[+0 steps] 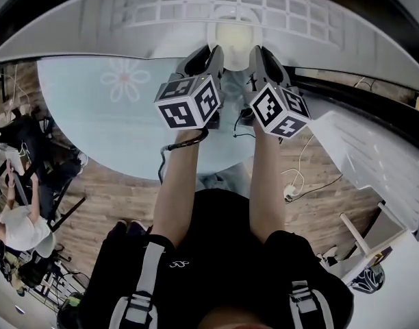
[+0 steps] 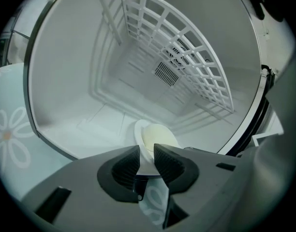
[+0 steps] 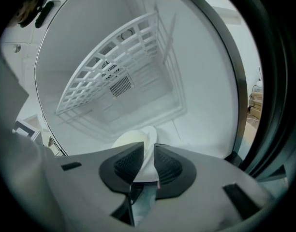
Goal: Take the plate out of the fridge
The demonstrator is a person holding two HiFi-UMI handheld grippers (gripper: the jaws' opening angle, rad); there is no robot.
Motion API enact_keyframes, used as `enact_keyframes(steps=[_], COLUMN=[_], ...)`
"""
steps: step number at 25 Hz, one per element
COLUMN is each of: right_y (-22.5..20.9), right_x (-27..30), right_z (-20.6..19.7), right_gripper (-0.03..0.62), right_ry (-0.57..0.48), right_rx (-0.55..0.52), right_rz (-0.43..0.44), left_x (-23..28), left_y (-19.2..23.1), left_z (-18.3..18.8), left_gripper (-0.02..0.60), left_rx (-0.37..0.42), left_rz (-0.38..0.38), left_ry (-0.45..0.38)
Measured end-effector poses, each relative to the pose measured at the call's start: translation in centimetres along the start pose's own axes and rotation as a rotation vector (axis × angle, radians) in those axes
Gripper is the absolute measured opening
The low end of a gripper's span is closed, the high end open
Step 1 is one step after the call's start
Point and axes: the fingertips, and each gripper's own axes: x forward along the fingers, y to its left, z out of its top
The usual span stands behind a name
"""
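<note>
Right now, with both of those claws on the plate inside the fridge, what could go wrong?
The left gripper and right gripper each pinch only the thin rim of the plate, so it might slip or tip if one hand pulls ahead of the other. The wire shelf hangs above it, so lifting too high on the way out could knock the plate loose.

White fridge floor [image 2: 85,124]: one plate [image 2: 157,135] rests on it, near edge, centre. Wire shelf [image 2: 186,57] sits above.
</note>
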Motion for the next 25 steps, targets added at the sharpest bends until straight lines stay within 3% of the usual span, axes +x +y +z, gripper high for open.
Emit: enact_keyframes(steps=[25], right_y=[6.6], right_x=[-13.4], right_z=[4.9], right_gripper=[0.067], right_ry=[-0.177], right_rx=[-0.028], right_rz=[0.129], left_x=[-13.8], left_y=[-8.4], left_z=[3.1], left_gripper=[0.094], left_rx=[0.104], left_rz=[-0.024], left_ry=[-0.211])
